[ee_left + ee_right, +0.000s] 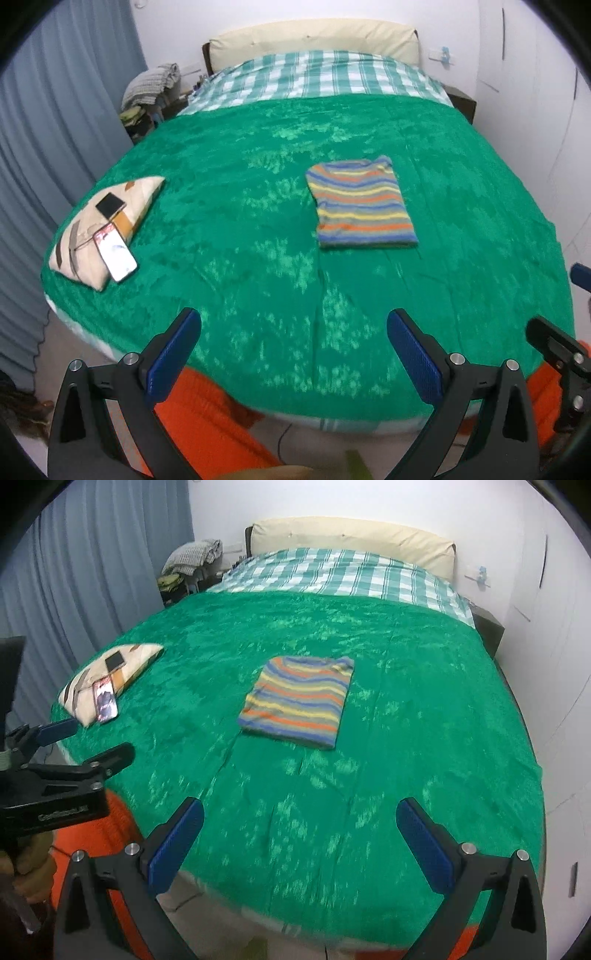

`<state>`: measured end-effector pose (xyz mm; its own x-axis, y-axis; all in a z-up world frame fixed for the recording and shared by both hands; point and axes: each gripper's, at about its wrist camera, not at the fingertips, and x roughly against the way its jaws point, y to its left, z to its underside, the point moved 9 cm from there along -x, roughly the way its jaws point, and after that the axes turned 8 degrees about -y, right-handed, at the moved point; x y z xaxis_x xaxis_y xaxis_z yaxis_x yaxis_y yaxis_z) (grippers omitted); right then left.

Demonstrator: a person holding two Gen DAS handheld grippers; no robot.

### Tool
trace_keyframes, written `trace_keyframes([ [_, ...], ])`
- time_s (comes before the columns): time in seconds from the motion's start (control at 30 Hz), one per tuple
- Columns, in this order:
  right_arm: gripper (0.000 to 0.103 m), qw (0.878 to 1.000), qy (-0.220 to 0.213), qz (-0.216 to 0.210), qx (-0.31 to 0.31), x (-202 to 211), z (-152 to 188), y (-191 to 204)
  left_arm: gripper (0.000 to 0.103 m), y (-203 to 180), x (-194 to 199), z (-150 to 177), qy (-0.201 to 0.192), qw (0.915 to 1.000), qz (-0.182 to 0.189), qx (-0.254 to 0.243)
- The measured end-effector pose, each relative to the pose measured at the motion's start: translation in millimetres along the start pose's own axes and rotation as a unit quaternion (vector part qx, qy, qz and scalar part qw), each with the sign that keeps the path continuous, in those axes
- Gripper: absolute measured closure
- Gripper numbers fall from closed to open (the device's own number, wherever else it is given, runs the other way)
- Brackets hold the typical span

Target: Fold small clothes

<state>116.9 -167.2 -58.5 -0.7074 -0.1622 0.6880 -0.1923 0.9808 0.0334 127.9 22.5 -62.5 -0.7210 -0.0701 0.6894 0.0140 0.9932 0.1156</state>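
I see no containers here, only a pillow (105, 225) at the bed's left edge with a phone (116, 254) and a dark card lying on it. The folded striped shirt (360, 205) lies flat mid-blanket (236, 206), long axis running from foot toward headboard, collar end away from me. My left gripper (293, 354) and right gripper (299, 843) both gape wide, holding nothing, well short of it.

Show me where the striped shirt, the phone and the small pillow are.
striped shirt (364, 205): left wrist view, middle of the folded cloth.
phone (117, 256): left wrist view, middle of its screen.
small pillow (146, 651): right wrist view, bare far corner.
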Motion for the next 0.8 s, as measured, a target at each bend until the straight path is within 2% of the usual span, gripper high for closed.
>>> trace_keyframes([
  [0.1, 0.000, 1.000, 0.017, -0.013, -0.014, 31, 9, 10, 0.002, 2, 14, 6, 0.000, 1.0000, -0.002, -0.002],
  [0.17, 0.000, 0.999, 0.014, -0.028, -0.016, 45, 10, 19, 0.002, 2, 26, 8, -0.008, 0.9999, -0.006, -0.008],
  [0.27, 0.000, 1.000, 0.003, -0.017, -0.008, 58, 9, 23, 0.002, 3, 36, 8, -0.012, 0.9999, -0.004, -0.006],
  [0.47, 0.000, 1.000, -0.003, 0.011, -0.016, 54, 8, 11, 0.001, 5, 38, 6, -0.022, 0.9997, -0.006, 0.003],
  [0.57, 0.000, 1.000, -0.004, 0.012, -0.019, 52, 7, 9, 0.001, 2, 36, 8, -0.016, 0.9998, 0.003, 0.006],
  [0.8, 0.000, 1.000, -0.002, 0.009, -0.019, 44, 7, 9, 0.002, 3, 34, 6, -0.024, 0.9997, -0.004, 0.006],
])
